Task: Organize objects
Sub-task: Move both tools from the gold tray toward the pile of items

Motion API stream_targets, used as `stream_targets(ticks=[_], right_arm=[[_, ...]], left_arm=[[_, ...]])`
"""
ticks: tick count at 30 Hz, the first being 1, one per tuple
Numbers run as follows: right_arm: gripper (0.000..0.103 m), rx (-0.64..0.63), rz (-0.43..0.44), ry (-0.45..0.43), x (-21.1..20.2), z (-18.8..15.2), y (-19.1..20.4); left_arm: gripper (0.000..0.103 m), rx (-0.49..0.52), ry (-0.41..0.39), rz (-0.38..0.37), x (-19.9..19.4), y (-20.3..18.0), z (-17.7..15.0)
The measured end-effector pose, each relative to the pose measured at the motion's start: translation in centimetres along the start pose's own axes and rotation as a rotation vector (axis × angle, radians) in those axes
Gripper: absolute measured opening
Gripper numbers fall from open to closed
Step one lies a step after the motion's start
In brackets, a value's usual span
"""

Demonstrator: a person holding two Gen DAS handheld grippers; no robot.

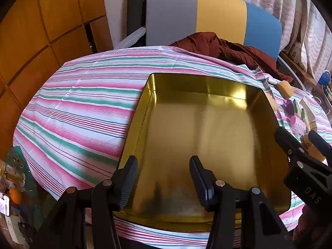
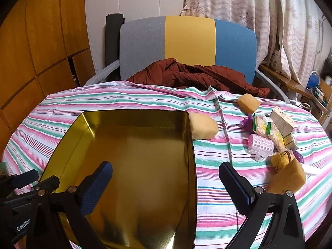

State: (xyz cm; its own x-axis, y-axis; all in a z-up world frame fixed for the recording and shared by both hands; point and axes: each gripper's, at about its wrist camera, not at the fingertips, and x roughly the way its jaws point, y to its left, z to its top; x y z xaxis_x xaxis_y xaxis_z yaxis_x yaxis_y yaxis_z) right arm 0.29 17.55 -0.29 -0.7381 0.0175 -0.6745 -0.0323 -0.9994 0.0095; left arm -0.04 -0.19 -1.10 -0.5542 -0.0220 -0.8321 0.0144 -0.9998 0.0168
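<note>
An empty gold tin box [image 1: 207, 128] lies on the striped tablecloth; it also shows in the right wrist view [image 2: 134, 166]. My left gripper [image 1: 164, 178] is open and empty over the tin's near left part. My right gripper [image 2: 166, 184] is open and empty, straddling the tin's right wall [image 2: 192, 155]; it shows at the right of the left wrist view [image 1: 298, 139]. To the right lie yellow sponges [image 2: 202, 126] [image 2: 248, 102] [image 2: 287, 178], a pink hair roller [image 2: 260, 145], snack packets [image 2: 267, 129] and small boxes [image 2: 282, 121].
The round table [image 2: 103, 99] carries a pink, green and white striped cloth. Behind it stands a grey, yellow and blue chair [image 2: 186, 43] with a dark red jacket [image 2: 197, 74]. A wooden cabinet [image 2: 41, 41] is at the left, curtains [image 2: 249, 10] at the right.
</note>
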Motion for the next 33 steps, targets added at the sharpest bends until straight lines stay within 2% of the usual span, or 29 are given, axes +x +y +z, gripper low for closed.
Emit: stream_targets(ticks=[7,14,16,20,24,26,29,33], right_arm=[[0.103,-0.004,0.012,-0.013,-0.3,-0.1,-0.1],[0.103,-0.028,0.091,-0.082,-1.3,-0.1,0.7],[0.103,-0.048,0.098,-0.098,-1.5,0.1,1.1],[0.103,-0.066,0.112,-0.065,-1.1,0.1,1.1],[0.103,-0.018,0.145,-0.06,-1.5,-0.1,-0.4],[0.103,-0.003,0.128,-0.06,-1.7,0.0,-1.4],[0.103,-0.01,0.079,-0.093,-2.4,0.0,-2.7],[0.103,0.0,0.031,-0.128,-3.2,0.2,-4.9]], left_arm=[[0.053,-0.012,-0.005,0.008,-0.1,0.3,-0.1],[0.053,-0.051,-0.02,-0.011,-0.8,1.4,-0.6],[0.053,-0.061,-0.017,-0.049,-0.8,1.8,-0.8],[0.053,-0.081,-0.031,-0.172,-0.8,2.1,-1.1],[0.053,0.001,-0.05,-0.155,-1.1,0.2,-1.1],[0.053,0.034,-0.047,-0.166,-1.1,-0.7,-1.0],[0.053,0.037,-0.029,-0.242,-1.2,-1.3,-1.1],[0.053,0.041,0.005,-0.306,-0.9,-2.0,-1.0]])
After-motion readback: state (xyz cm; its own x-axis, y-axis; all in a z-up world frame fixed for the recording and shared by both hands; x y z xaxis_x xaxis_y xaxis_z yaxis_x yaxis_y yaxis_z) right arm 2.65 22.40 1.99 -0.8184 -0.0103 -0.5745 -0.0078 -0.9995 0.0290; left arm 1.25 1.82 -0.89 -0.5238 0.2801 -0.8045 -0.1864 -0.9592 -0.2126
